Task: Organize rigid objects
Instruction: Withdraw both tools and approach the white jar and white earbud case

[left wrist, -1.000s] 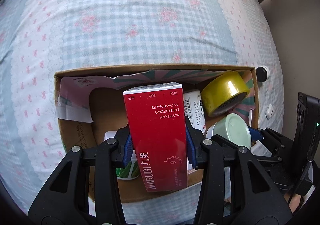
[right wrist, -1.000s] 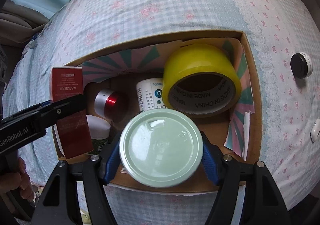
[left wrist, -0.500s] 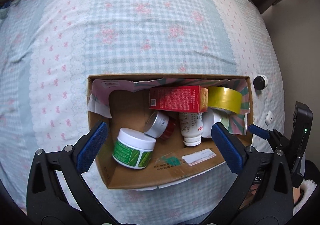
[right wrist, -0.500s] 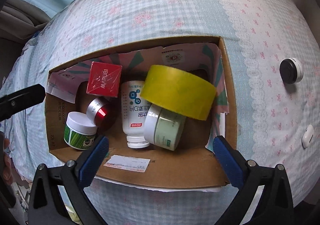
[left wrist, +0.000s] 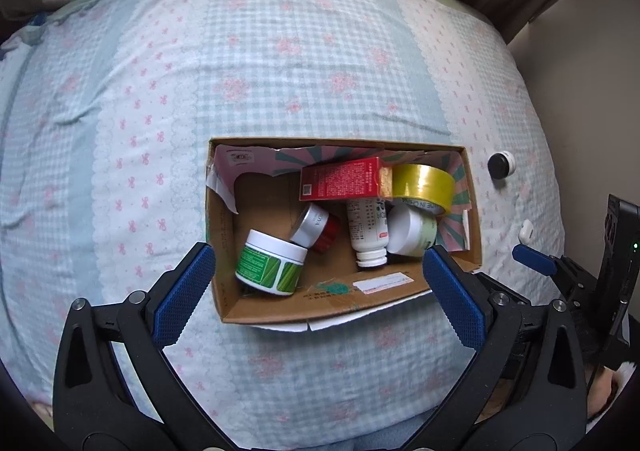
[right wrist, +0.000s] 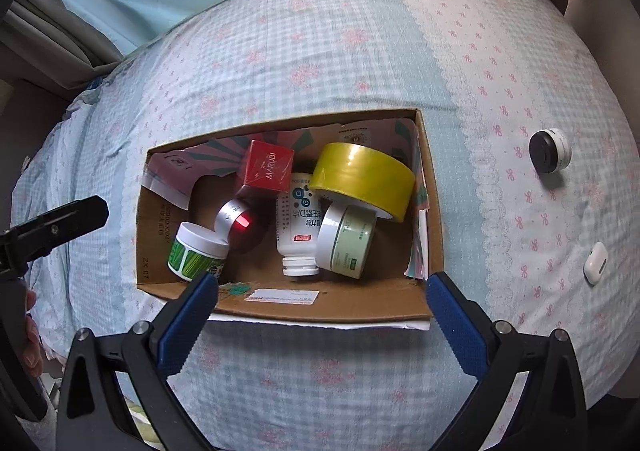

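In the left wrist view, we see the left gripper at the bottom of the frame with its jaws spread wide and holding nothing; its ribbed blue pads flank the near corners of the cardboard box, which sits at frame centre on the soft checked bedsheet. Open sheet surrounds the box on the upper, left and lower sides. Inside, the left part of the box floor is bare; a rectangular red carton lies against the far wall, touching the glossy yellow tape roll at the upper right corner. Below them lie a white bottle, a pale green jar, a red and silver jar and a white-lidded green jar. In the right wrist view, the right gripper is likewise wide open and empty, its pads just below the box's near wall. The tape roll leans on the pale green jar. At the right of the frame, on the sheet, rest a round black and white device and a small white case, well apart from the box.
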`<action>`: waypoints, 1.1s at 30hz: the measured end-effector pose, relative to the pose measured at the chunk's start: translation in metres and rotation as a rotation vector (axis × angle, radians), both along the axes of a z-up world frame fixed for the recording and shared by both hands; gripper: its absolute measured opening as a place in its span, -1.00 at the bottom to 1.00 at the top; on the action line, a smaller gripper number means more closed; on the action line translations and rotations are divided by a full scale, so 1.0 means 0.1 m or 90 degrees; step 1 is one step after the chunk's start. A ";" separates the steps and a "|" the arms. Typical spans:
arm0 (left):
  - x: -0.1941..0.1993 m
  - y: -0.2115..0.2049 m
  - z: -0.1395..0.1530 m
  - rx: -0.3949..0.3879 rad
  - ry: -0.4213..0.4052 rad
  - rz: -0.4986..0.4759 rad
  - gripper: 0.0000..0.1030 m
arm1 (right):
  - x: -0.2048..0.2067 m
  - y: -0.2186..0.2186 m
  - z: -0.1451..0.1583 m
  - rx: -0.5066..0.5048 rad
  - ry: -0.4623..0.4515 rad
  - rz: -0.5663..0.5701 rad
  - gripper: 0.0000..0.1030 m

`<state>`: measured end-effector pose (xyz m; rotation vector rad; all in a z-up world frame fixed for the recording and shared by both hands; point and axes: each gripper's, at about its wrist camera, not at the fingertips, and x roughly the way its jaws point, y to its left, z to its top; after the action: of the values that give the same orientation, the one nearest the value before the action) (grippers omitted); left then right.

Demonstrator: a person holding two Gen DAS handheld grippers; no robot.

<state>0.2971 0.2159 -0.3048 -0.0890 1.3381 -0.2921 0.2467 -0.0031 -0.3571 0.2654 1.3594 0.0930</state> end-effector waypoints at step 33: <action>-0.77 -2.69 0.33 0.077 -0.086 0.018 1.00 | -1.08 -2.51 0.60 -0.086 -0.056 -0.120 1.00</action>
<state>0.2201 -0.0531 -0.2718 0.0137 1.2164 -0.1893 0.1390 -0.2541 -0.2975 0.2709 1.2411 -0.1418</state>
